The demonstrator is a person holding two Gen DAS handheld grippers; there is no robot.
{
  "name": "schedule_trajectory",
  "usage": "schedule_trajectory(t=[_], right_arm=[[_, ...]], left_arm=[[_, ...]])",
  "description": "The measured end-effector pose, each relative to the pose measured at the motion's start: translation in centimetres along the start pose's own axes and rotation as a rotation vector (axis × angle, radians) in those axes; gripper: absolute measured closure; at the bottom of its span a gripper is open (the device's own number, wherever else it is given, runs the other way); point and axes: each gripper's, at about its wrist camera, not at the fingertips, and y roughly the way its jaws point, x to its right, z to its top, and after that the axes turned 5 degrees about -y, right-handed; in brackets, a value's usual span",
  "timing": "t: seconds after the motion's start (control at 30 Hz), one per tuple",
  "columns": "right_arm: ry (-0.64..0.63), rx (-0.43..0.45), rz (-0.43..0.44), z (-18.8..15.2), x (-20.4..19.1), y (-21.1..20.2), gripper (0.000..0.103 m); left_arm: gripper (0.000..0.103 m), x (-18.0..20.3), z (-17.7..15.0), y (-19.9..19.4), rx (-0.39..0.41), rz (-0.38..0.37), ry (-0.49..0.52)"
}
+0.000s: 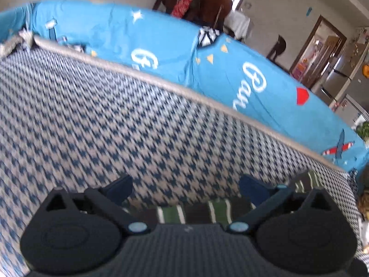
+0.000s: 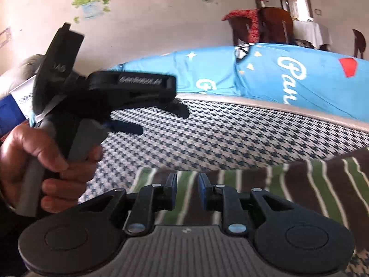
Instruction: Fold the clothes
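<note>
In the left wrist view, the left gripper (image 1: 185, 188) has its jaws wide apart above the houndstooth cushion (image 1: 115, 120), with the striped garment (image 1: 207, 210) at six o'clock. In the right wrist view, the right gripper (image 2: 187, 190) is nearly together with a narrow gap, hovering over the garment at five o'clock, while a hand (image 2: 43, 159) at nine o'clock holds the left one.

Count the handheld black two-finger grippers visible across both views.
2. The left gripper, held in a hand, hovers over the houndstooth cushion. The right gripper sits low, over the striped brown-and-green garment. None seems hidden.
</note>
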Motion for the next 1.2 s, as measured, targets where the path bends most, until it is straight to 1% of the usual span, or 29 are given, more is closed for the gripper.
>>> schedule_trajectory(t=[0.03, 0.07, 0.13, 0.23, 0.4, 0.5, 0.6, 0.73, 0.87, 1.0, 1.2], right_arm=[[0.003, -0.008, -0.012, -0.2, 0.3, -0.2, 0.073], [0.006, -0.017, -0.025, -0.4, 0.5, -0.3, 0.072], [0.007, -0.038, -0.048, -0.8, 1.0, -0.5, 0.071], [-0.003, -0.075, -0.074, -1.7, 1.4, -0.7, 0.07], [-0.016, -0.148, -0.103, -3.3, 2.5, -0.1, 0.07], [-0.023, -0.192, -0.12, -4.3, 3.2, 0.3, 0.07], [-0.039, -0.224, -0.133, -5.1, 3.7, 0.4, 0.07], [-0.074, -0.225, -0.144, -5.9, 3.9, 0.0, 0.068], [-0.091, -0.224, -0.148, -6.4, 4.1, -0.2, 0.066], [-0.111, -0.232, -0.149, -6.7, 4.0, -0.7, 0.065], [-0.133, -0.243, -0.144, -7.1, 4.0, -1.6, 0.062]], left_arm=[[0.0, 0.2, -0.4, 0.3, -0.017, -0.001, 0.006], [0.0, 0.3, -0.8, 0.6, -0.032, 0.002, 0.014], [0.0, 0.6, -1.5, 1.1, -0.056, 0.016, 0.043], [0.0, 1.0, -2.7, 1.2, -0.089, 0.014, 0.078], [0.0, 1.6, -5.6, 1.1, -0.158, 0.013, 0.167], [0.0, 1.6, -7.1, 1.1, -0.196, 0.022, 0.195], [0.0, 1.6, -8.3, 0.8, -0.201, 0.054, 0.228], [0.0, 1.6, -10.3, 0.5, -0.206, 0.125, 0.283], [0.0, 2.3, -12.3, -0.2, -0.195, 0.17, 0.344], [0.0, 2.3, -13.7, -1.3, -0.185, 0.18, 0.35], [0.0, 2.5, -15.3, -2.6, -0.195, 0.206, 0.354]])
